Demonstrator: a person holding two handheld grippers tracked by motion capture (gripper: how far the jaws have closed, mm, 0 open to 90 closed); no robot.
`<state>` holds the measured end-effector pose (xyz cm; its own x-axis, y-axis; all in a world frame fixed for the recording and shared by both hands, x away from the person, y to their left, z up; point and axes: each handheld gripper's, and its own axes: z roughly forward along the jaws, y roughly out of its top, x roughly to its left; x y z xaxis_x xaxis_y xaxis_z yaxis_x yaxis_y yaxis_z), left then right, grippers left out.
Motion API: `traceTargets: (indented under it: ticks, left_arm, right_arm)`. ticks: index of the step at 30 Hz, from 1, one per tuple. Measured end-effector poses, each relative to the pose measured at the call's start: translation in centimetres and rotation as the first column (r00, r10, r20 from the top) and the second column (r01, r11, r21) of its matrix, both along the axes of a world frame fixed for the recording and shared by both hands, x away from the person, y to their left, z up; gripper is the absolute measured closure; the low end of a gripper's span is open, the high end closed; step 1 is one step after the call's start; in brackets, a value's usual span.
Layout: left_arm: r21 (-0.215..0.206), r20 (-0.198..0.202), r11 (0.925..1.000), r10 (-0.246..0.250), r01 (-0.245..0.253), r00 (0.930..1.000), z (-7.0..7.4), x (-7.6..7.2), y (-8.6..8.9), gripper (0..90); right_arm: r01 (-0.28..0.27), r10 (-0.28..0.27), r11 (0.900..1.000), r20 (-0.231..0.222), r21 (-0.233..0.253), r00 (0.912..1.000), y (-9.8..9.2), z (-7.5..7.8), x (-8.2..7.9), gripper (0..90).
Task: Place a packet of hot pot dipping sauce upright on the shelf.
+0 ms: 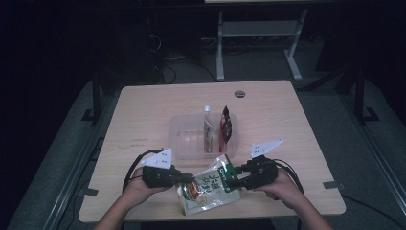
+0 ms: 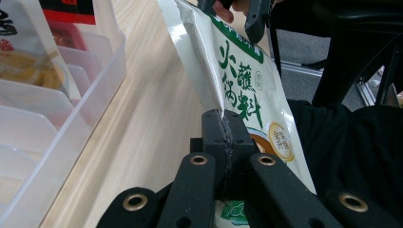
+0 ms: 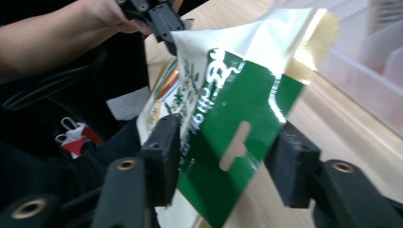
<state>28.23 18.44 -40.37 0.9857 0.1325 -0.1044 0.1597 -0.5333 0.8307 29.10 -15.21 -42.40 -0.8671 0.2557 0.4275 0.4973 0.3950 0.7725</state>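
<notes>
Between both grippers, green pouch (image 1: 207, 184) held; left jaws clamped.

Both forearms enter from the near edge, converging, hands wrapped round the tool bodies. Left gripper (image 1: 184, 176) points rightward, jaws pressed fully together, pinching a thin edge between the pads. Right gripper (image 1: 233, 179) points leftward toward it, jaws parted wide; left hand (image 1: 139, 188) and right hand (image 1: 282, 184) held low, level.

Glossy foil pouch (image 1: 208, 184), clear plastic tray (image 1: 182, 136), matt pale wood-grain table (image 1: 143, 110).
</notes>
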Motion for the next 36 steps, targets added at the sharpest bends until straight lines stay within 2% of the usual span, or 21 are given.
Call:
traceTargets:
  ticks: [2, 3, 7, 14, 17, 20, 21, 22, 25, 31, 36]
  left_arm:
    - [-0.006, 0.001, 1.0, 0.0, 0.0, 1.0, 0.1, 0.0, 0.0, 90.0]
    - [-0.005, -0.001, 1.0, 0.008, -0.008, 1.0, 0.1, 0.1, 0.1, 90.0]
    - [-0.003, 0.004, 0.9996, 0.029, -0.029, 0.9996, 0.0, 0.3, 0.4, 90.0]
    - [-0.023, 0.007, 0.9981, 0.057, -0.057, 0.9984, 0.0, 0.6, 0.7, 90.0]
    - [-0.024, 0.009, 0.9978, 0.063, -0.062, 0.998, 0.0, 0.7, 0.8, 90.0]
    - [-0.022, 0.021, 0.9974, 0.069, -0.068, 0.9974, 0.0, 0.8, 0.8, 90.0]
    - [-0.022, 0.021, 0.9974, 0.069, -0.068, 0.9974, 0.0, 0.8, 0.8, 90.0]
    - [-0.022, 0.027, 0.997, 0.075, -0.074, 0.9969, 0.0, 0.9, 0.9, 90.0]
    - [-0.029, 0.025, 0.9963, 0.081, -0.08, 0.9964, 0.0, 1.0, 1.0, 90.0]
    - [-0.057, 0.023, 0.9942, 0.093, -0.091, 0.9954, 0.0, 1.1, 1.0, 89.6]
    - [-0.06, 0.026, 0.9933, 0.1, -0.098, 0.9947, 0.0, 1.1, 0.9, 87.7]
  right_arm:
    - [-0.016, 0.016, 1.0, -0.006, -0.003, 0.9998, 0.2, 0.0, -0.1, 51.7]
    - [-0.021, 0.021, 1.0, -0.021, 0.001, 0.9996, 0.3, -0.1, -0.1, 54.8]
    - [-0.026, 0.027, 0.999, -0.024, 0.025, 0.9993, 0.2, 0.2, -0.2, 65.0]
    - [-0.028, 0.028, 0.998, -0.001, 0.052, 0.9996, 0.5, 0.6, -0.6, 79.1]
    - [-0.03, 0.029, 0.998, 0.01, 0.048, 0.9995, 0.6, 0.7, -0.7, 81.0]
    - [-0.05, 0.049, 0.998, 0.031, 0.039, 0.9983, 1.0, 0.8, -0.9, 86.8]
    - [-0.05, 0.049, 0.998, 0.031, 0.039, 0.9983, 1.0, 0.8, -0.9, 86.8]
    - [-0.063, 0.061, 0.997, 0.056, 0.035, 0.9966, 1.2, 0.9, -1.1, 88.2]
    - [-0.079, 0.076, 0.996, 0.084, 0.04, 0.9936, 1.4, 1.2, -1.3, 89.3]
    - [-0.086, 0.079, 0.995, 0.106, 0.06, 0.9912, 1.5, 1.7, -1.5, 90.0]
    - [-0.094, 0.084, 0.992, 0.111, 0.089, 0.9903, 1.5, 2.0, -1.6, 90.0]
